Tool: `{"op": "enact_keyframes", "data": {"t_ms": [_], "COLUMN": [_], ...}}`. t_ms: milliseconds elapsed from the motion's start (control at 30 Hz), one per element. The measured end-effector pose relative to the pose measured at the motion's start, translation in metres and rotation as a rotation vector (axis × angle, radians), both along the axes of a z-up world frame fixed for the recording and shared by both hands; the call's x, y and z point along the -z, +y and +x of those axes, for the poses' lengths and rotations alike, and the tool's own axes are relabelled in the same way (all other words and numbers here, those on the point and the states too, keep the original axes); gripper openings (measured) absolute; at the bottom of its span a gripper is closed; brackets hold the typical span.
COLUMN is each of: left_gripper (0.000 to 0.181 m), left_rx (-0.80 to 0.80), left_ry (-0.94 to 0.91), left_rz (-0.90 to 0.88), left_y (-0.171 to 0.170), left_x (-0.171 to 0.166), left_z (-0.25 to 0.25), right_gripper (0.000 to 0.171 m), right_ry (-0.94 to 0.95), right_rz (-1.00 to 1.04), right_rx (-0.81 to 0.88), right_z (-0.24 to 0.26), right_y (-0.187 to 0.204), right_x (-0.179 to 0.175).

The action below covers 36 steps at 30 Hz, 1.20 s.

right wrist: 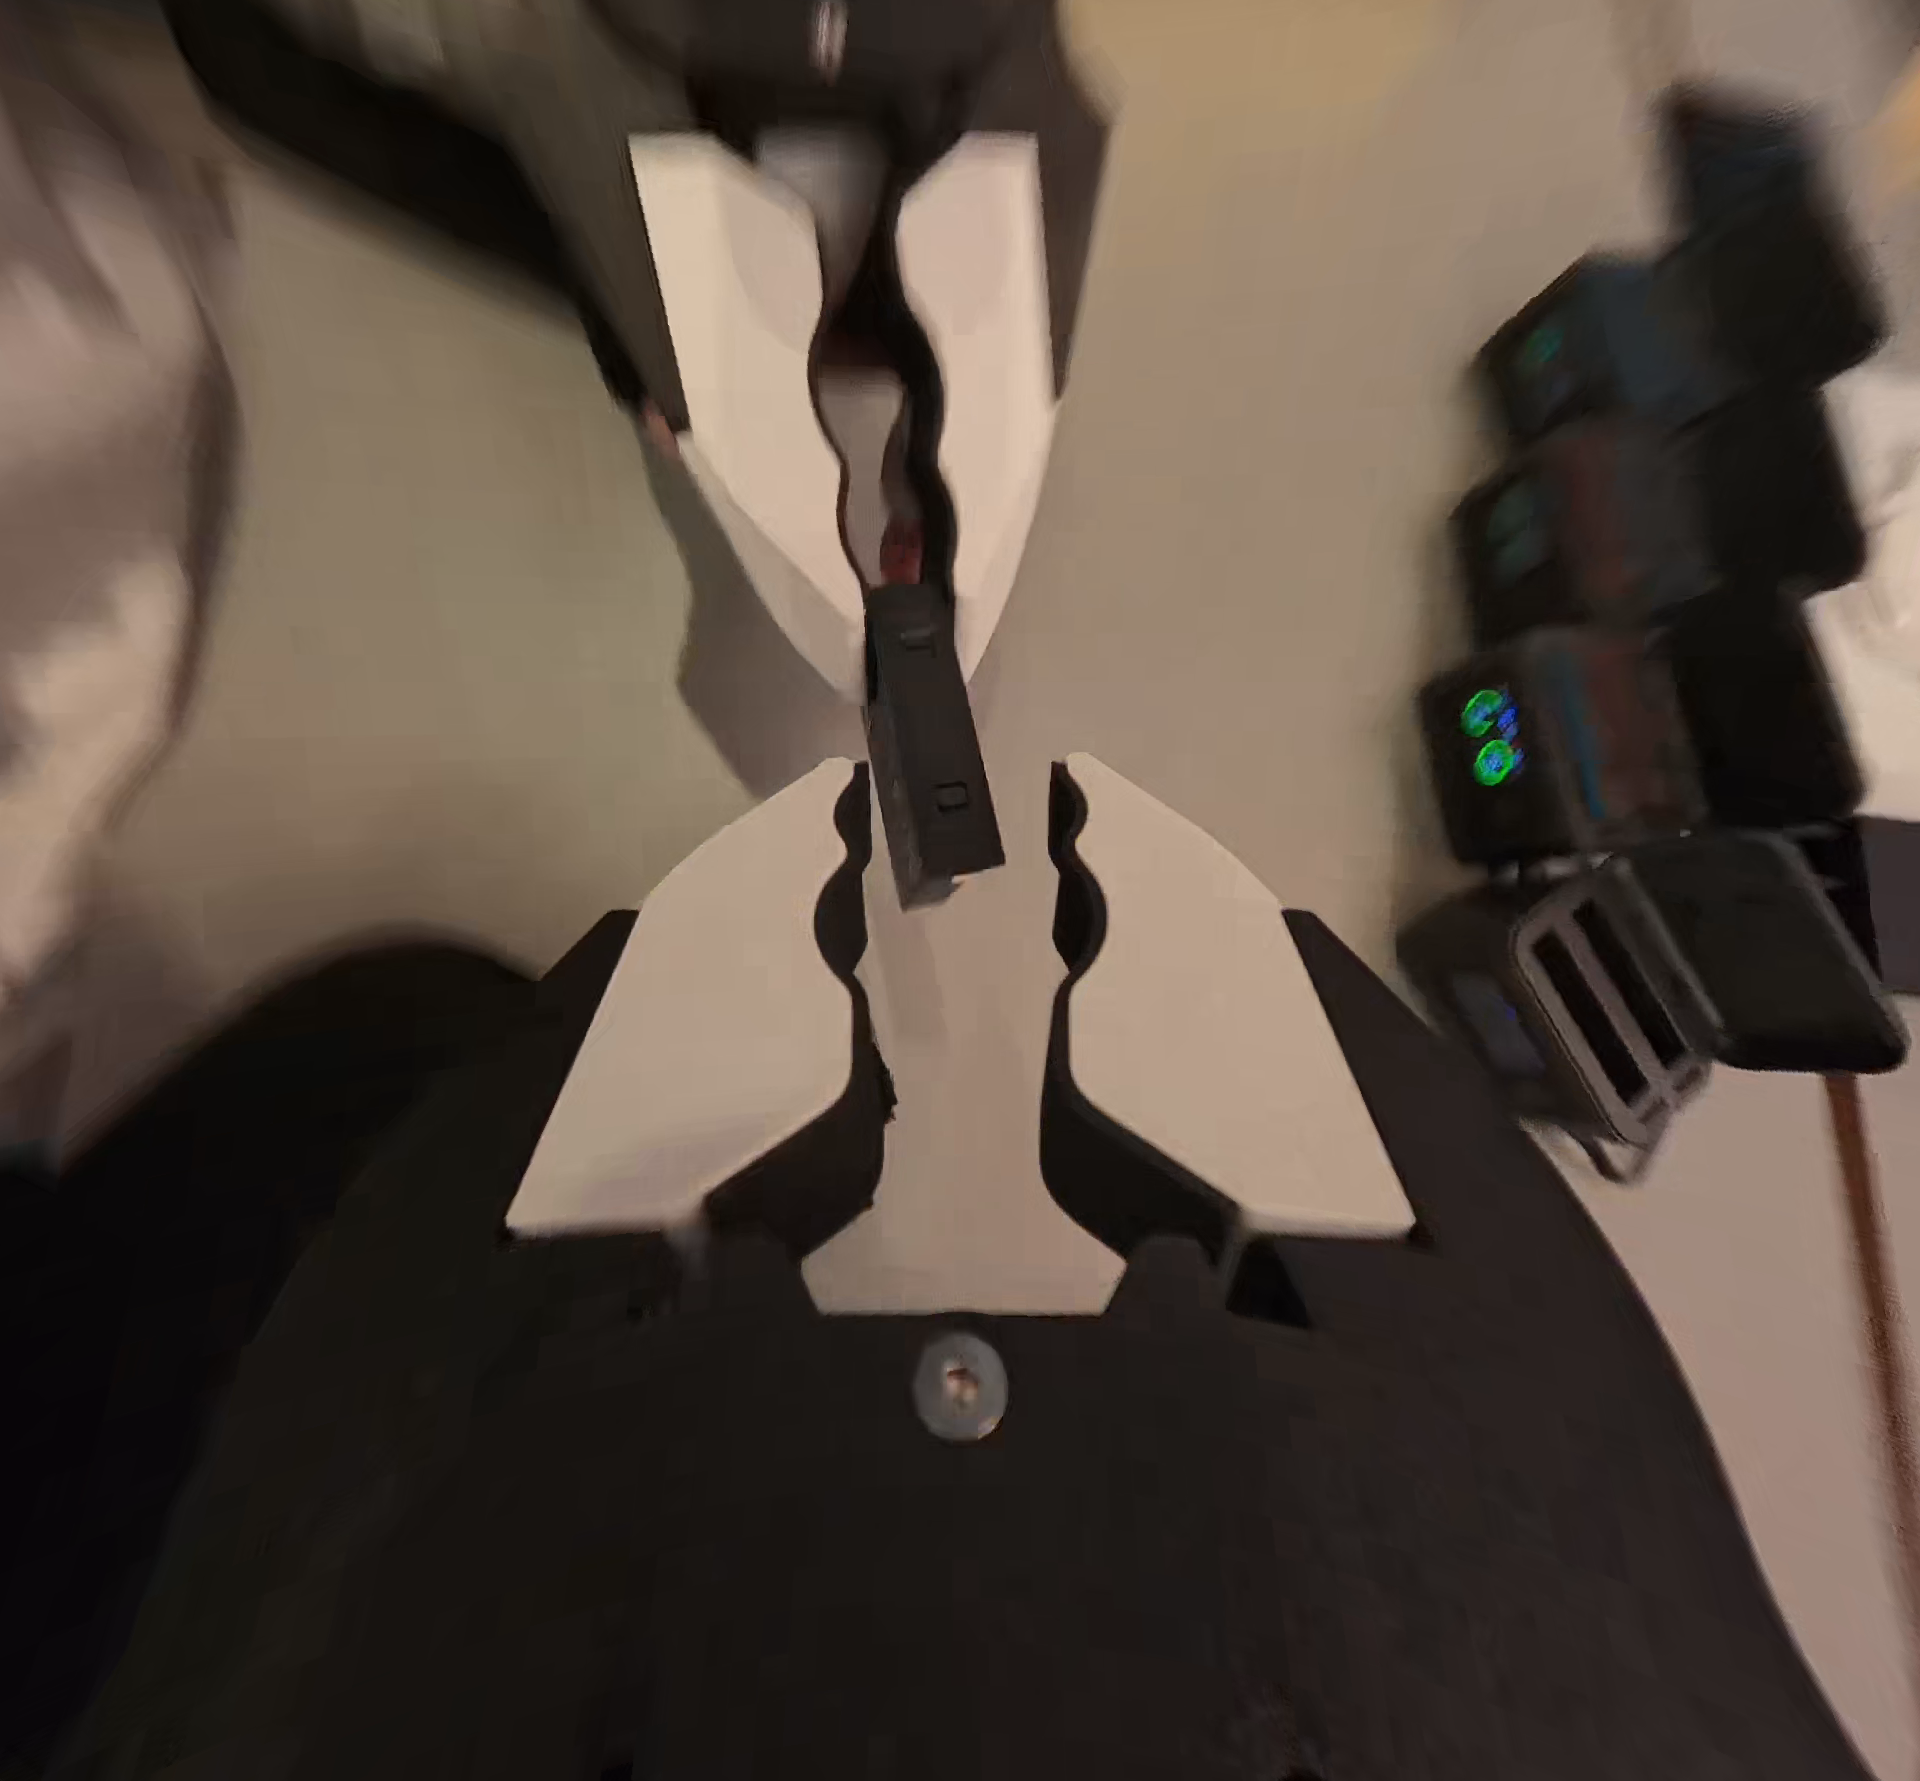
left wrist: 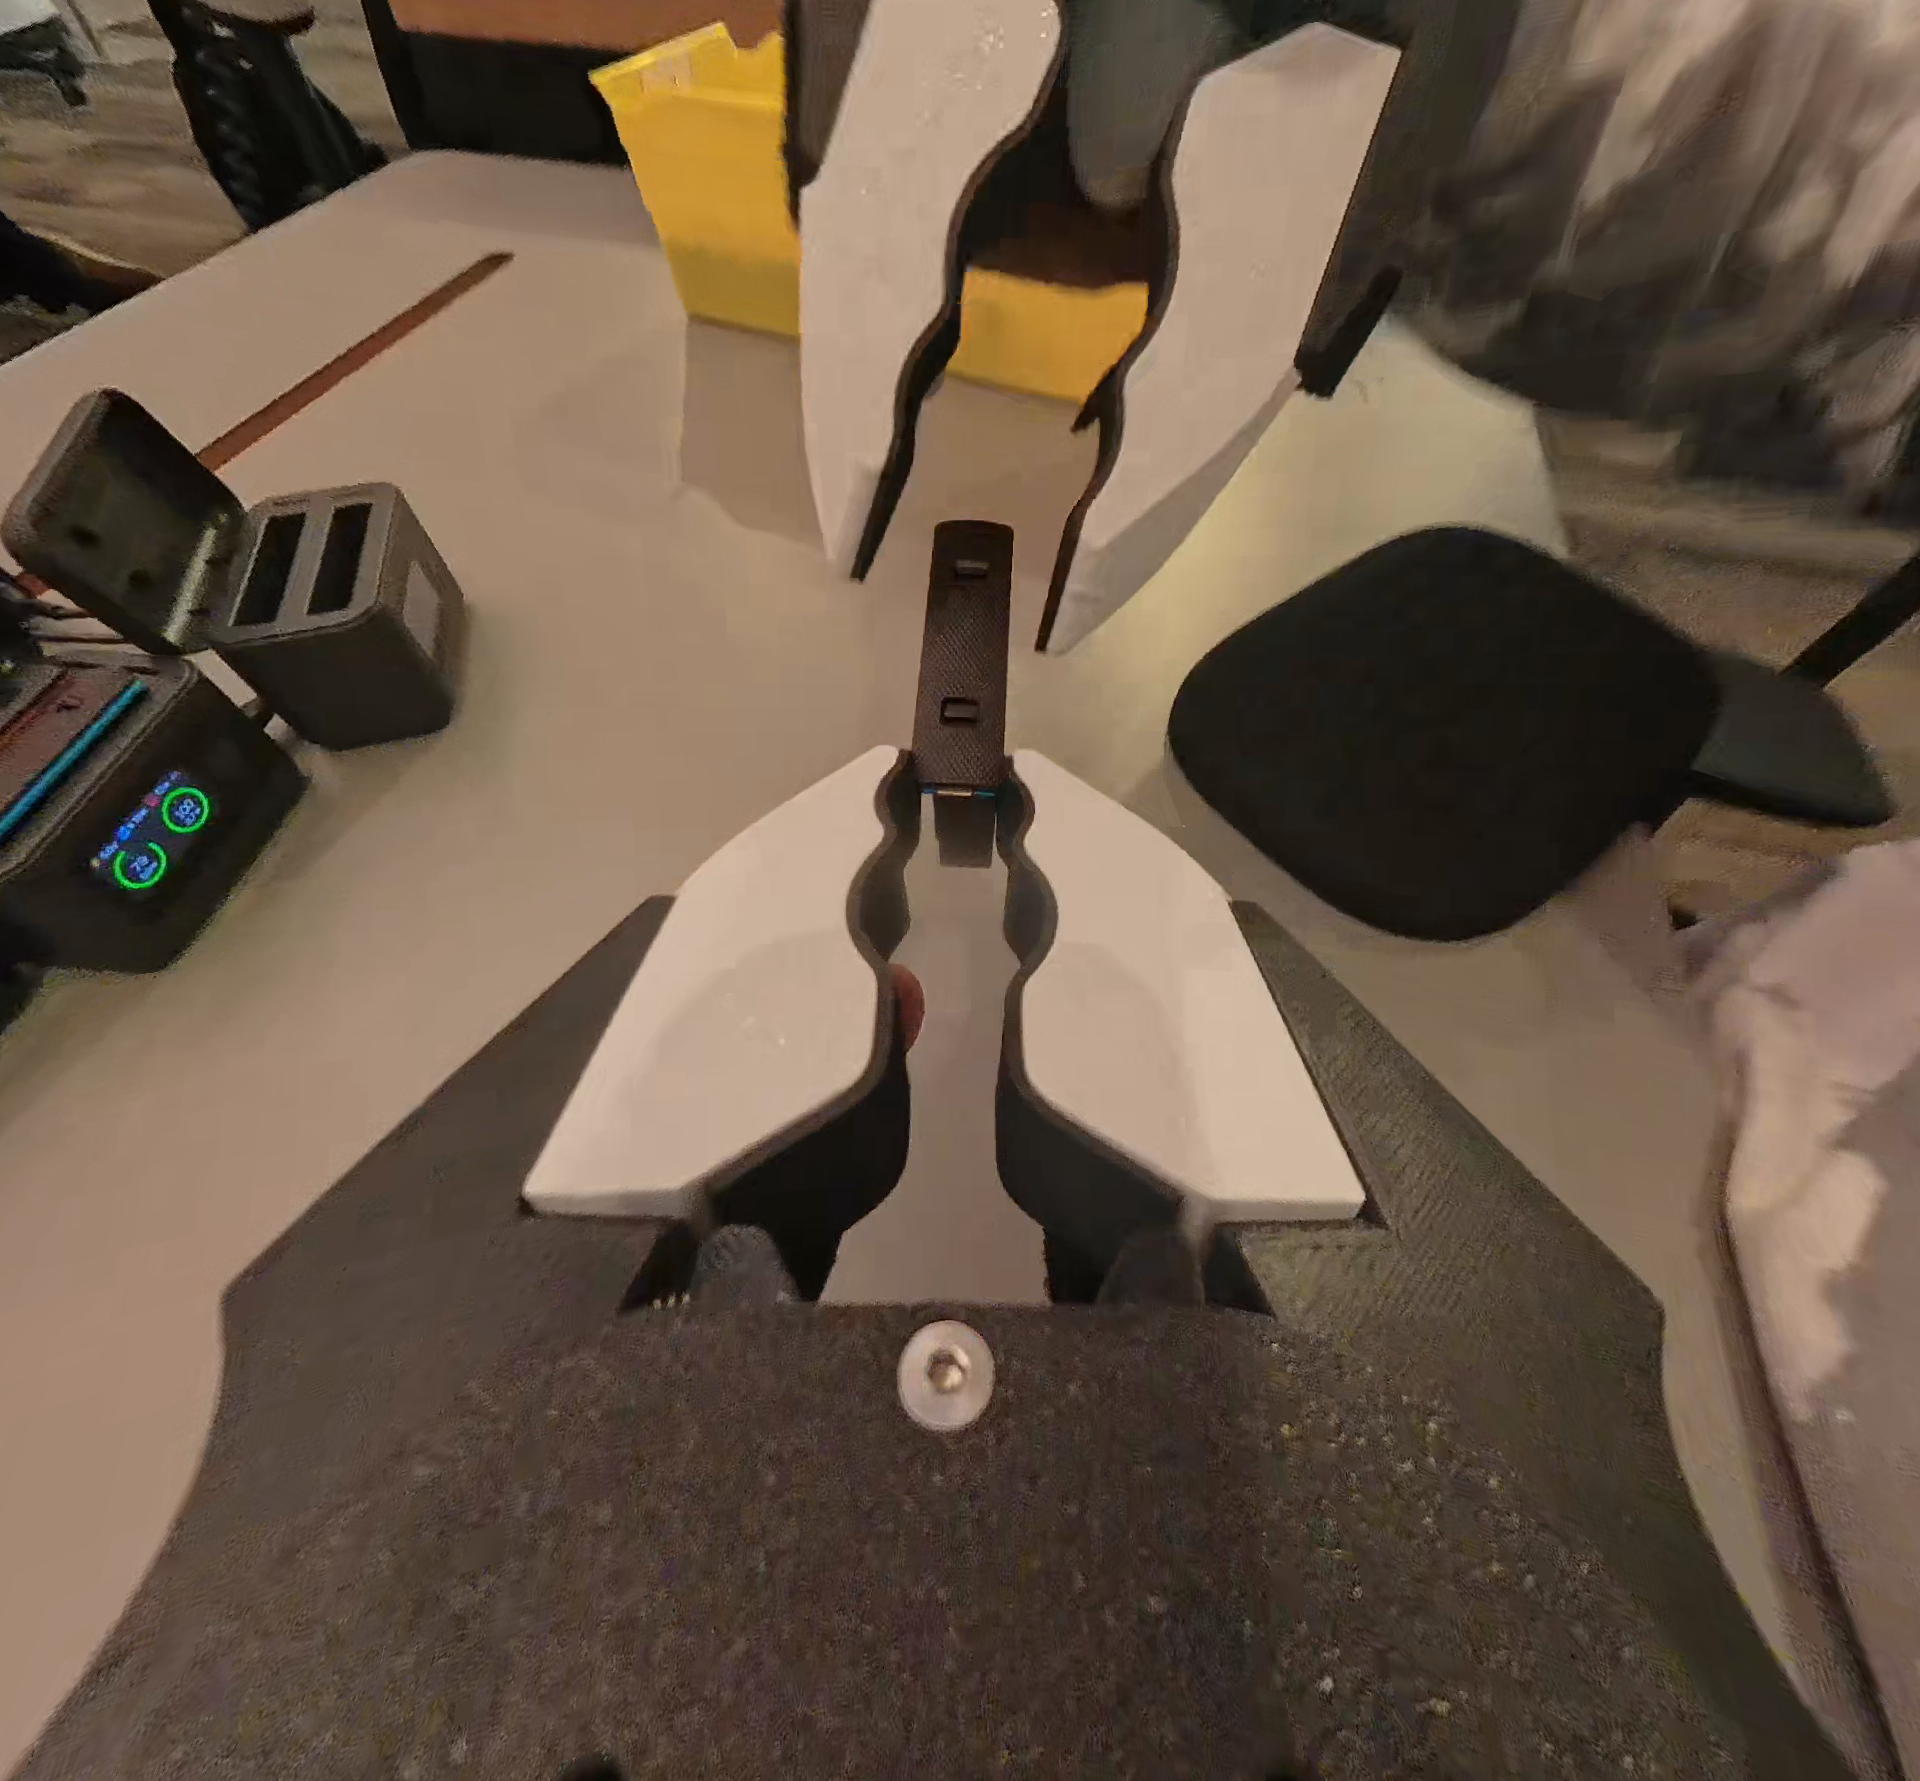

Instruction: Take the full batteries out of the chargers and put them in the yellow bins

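In the left wrist view my left gripper (left wrist: 958, 781) is shut on the near end of a slim black battery (left wrist: 964, 651), which sticks forward above the pale table (left wrist: 540, 796). My right gripper (left wrist: 951, 604) comes from the far side, open, its white fingertips either side of the battery's far end. In the blurred right wrist view my right gripper (right wrist: 956, 781) is open with the battery (right wrist: 930, 765) between its fingertips; I cannot tell whether they touch it. The left gripper (right wrist: 914, 630) holds the battery's other end. A yellow bin (left wrist: 717, 183) stands behind.
An open charger (left wrist: 332, 609) with two empty slots and a charger with a lit display (left wrist: 145, 838) stand at the table's left; a row of chargers (right wrist: 1538, 755) shows in the right wrist view. A black chair seat (left wrist: 1444, 723) is at the right edge. A grey fuzzy sleeve (left wrist: 1714, 173) is close. Left and right tips are no more than a few centimetres apart. Left tips and right tips are each some 20 cm from the open charger (left wrist: 332, 609). My right wrist view (right wrist: 1539, 936) looks at it from another angle.
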<state>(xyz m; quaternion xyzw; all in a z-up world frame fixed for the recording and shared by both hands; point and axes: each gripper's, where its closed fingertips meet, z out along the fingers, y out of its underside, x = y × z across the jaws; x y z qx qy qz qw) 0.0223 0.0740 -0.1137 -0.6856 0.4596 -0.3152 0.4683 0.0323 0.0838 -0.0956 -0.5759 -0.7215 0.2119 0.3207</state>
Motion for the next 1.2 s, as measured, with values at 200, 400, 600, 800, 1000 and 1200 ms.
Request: {"op": "enact_keyframes", "data": {"t_ms": [200,400,600,800,1000,1200], "left_gripper": [0.014,0.015,0.038,0.038,0.034,0.031], "left_rx": [-0.033,-0.078,-0.169,-0.281,-0.324,-0.335], "left_ry": [0.150,0.166,-0.009,-0.123,-0.117,-0.085], "left_rz": [0.074,0.115,0.125,0.153,0.149,0.172], "left_y": [0.000,0.005,0.017,0.029,0.039,0.045], "left_x": [0.017,0.019,-0.002,-0.011,0.000,0.007], "left_z": [0.001,-0.001,-0.006,-0.017,-0.024,-0.027], "right_gripper": [0.028,0.015,0.014,0.014,0.014,0.014], "right_ry": [-0.297,-0.324,-0.313,-0.304,-0.375,-0.424], "right_rz": [0.106,0.192,0.218,0.270,0.291,0.236], "right_rx": [-0.089,-0.150,-0.142,-0.121,-0.161,-0.218], "right_z": [-0.001,-0.006,0.007,0.020,0.021,0.015], "right_y": [-0.004,-0.001,0.037,0.119,0.183,0.215], "right_x": [0.031,0.035,0.012,-0.009,-0.005,0.012]}}
